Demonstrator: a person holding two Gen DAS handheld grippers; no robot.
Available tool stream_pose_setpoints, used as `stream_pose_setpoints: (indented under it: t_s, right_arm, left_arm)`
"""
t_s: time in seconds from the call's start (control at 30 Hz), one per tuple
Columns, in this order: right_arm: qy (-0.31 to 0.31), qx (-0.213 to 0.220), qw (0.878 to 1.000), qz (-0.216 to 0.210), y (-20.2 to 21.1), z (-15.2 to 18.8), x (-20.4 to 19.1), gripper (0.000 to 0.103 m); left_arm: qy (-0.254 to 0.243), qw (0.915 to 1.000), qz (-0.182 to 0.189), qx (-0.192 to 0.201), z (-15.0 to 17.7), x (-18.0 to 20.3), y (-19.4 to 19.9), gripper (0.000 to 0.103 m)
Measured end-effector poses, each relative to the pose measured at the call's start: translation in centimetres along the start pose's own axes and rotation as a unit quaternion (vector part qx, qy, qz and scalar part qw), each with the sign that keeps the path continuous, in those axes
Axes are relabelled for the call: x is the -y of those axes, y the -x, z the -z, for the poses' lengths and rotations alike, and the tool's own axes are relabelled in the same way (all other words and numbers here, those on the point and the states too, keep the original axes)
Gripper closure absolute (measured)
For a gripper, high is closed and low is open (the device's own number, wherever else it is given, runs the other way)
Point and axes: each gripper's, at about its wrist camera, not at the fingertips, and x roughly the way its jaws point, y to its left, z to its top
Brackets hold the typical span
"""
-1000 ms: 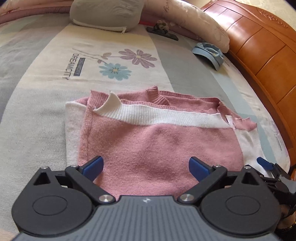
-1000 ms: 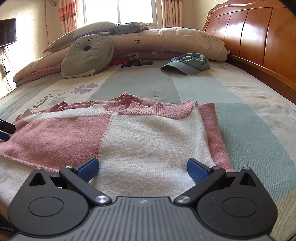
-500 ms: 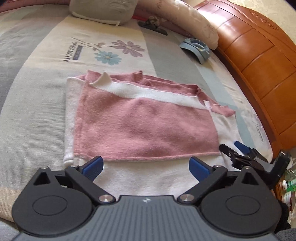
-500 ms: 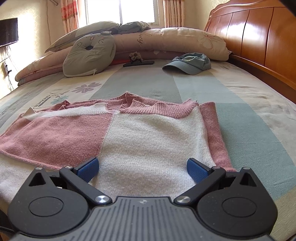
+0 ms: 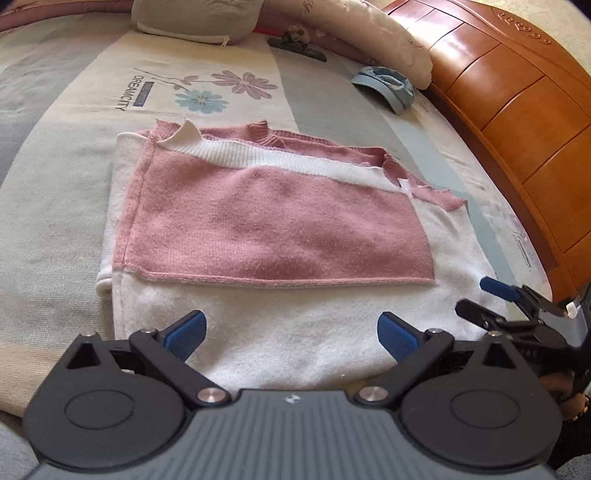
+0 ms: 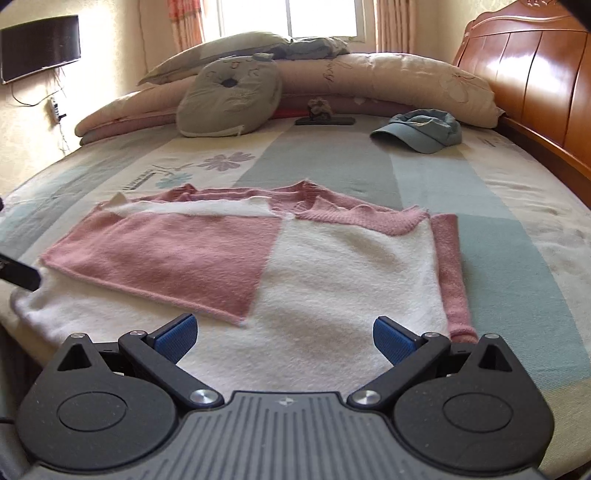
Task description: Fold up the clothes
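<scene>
A pink and white sweater lies partly folded near the front edge of the bed, with the left gripper and the right gripper both poised above its white near hem, fingers spread wide apart and holding nothing. Only the left wrist view shows the right gripper from outside, low at the sweater's right edge, and the ribbed white band across the pink panel. Only the right wrist view shows the pink sleeve folded along the far side, the blue cap, the grey cushion, the wall-mounted screen and the window.
</scene>
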Motion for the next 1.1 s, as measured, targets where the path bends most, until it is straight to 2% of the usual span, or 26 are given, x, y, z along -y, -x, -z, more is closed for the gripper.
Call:
stream_pose_setpoints:
  t_s: [0.1, 0.23, 0.33, 0.43, 0.53, 0.67, 0.87, 0.93, 1.03, 1.1]
  right_arm:
    - [-0.026, -0.028, 0.999, 0.011, -0.2, 1.5, 0.8, 0.000]
    - [-0.034, -0.016, 0.999, 0.006, 1.9, 1.8, 1.3, 0.000]
    - [-0.035, 0.018, 0.999, -0.009, 2.9, 0.3, 1.5, 0.000]
    - [-0.053, 0.036, 0.998, -0.012, 1.7, -1.3, 2.2, 0.000]
    - [-0.080, 0.020, 0.997, 0.015, -0.9, -1.7, 3.7, 0.000]
    - [-0.112, 0.023, 0.993, 0.019, -1.2, -1.1, 5.1, 0.000]
    - [-0.119, 0.025, 0.992, 0.016, -0.5, -2.0, 4.1, 0.000]
    - [-0.123, 0.025, 0.992, 0.006, -1.1, -2.5, 3.7, 0.000]
    - [-0.121, 0.017, 0.992, 0.000, -1.7, -2.8, 3.0, 0.000]
    - [-0.112, 0.012, 0.994, -0.007, -1.7, -2.9, 2.4, 0.000]
  left_arm:
    - [0.013, 0.9999, -0.008, -0.001, 0.6, -0.8, -0.5, 0.005]
    - [-0.006, 0.9998, 0.009, 0.019, 0.0, -0.5, 0.6, 0.004]
    - [-0.023, 0.9987, 0.014, 0.042, -1.6, 0.2, 0.8, 0.004]
    - [-0.039, 0.9973, 0.018, 0.059, -3.1, 0.8, 0.1, 0.004]
    - [-0.055, 0.9953, 0.013, 0.079, -3.4, 1.2, -1.1, 0.004]
    - [-0.040, 0.9984, -0.007, 0.041, -3.0, 0.0, -4.1, 0.005]
    - [-0.081, 0.9918, 0.018, 0.097, -3.3, 1.3, -2.2, 0.004]
    - [-0.090, 0.9916, 0.015, 0.091, -3.4, 1.5, -2.8, 0.004]
    - [-0.074, 0.9955, -0.009, 0.058, -3.1, 0.9, -4.5, 0.004]
    - [-0.065, 0.9957, -0.010, 0.065, -2.8, 0.5, -4.4, 0.004]
